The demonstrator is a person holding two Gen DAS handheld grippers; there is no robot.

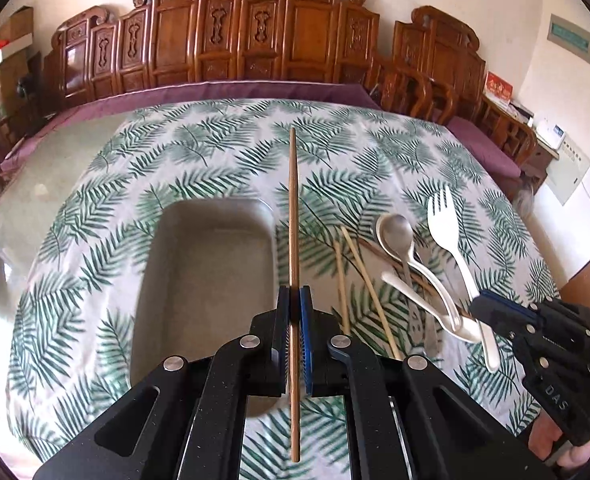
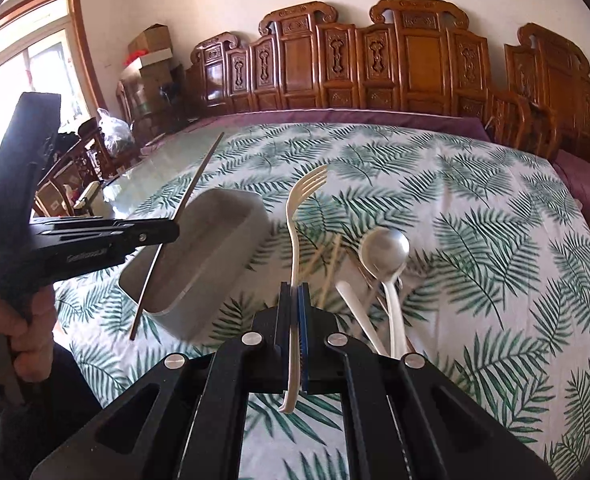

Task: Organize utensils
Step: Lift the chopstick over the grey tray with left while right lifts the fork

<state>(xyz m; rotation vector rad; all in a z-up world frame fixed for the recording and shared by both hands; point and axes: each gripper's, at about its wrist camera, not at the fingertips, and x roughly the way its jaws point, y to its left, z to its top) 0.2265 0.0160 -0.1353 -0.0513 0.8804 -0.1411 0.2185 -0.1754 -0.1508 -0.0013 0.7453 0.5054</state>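
My left gripper [image 1: 294, 300] is shut on a brown chopstick [image 1: 293, 200] and holds it in the air by the right edge of the grey tray [image 1: 199, 240]. It also shows in the right wrist view [image 2: 173, 226] with the chopstick [image 2: 199, 176] over the tray [image 2: 231, 240]. My right gripper [image 2: 293, 292] is shut on a white plastic fork [image 2: 301, 208], lifted off the cloth; it also shows in the left wrist view [image 1: 479, 306] with the fork [image 1: 447, 232]. A metal spoon [image 2: 383, 250], white spoons [image 2: 395, 312] and two light chopsticks [image 1: 359, 272] lie on the cloth.
The table wears a palm-leaf cloth [image 2: 475, 240], with bare glass [image 1: 47, 168] at the left. Carved wooden chairs [image 1: 255, 32] line the far side. A metal slotted utensil [image 1: 417, 328] lies among the spoons.
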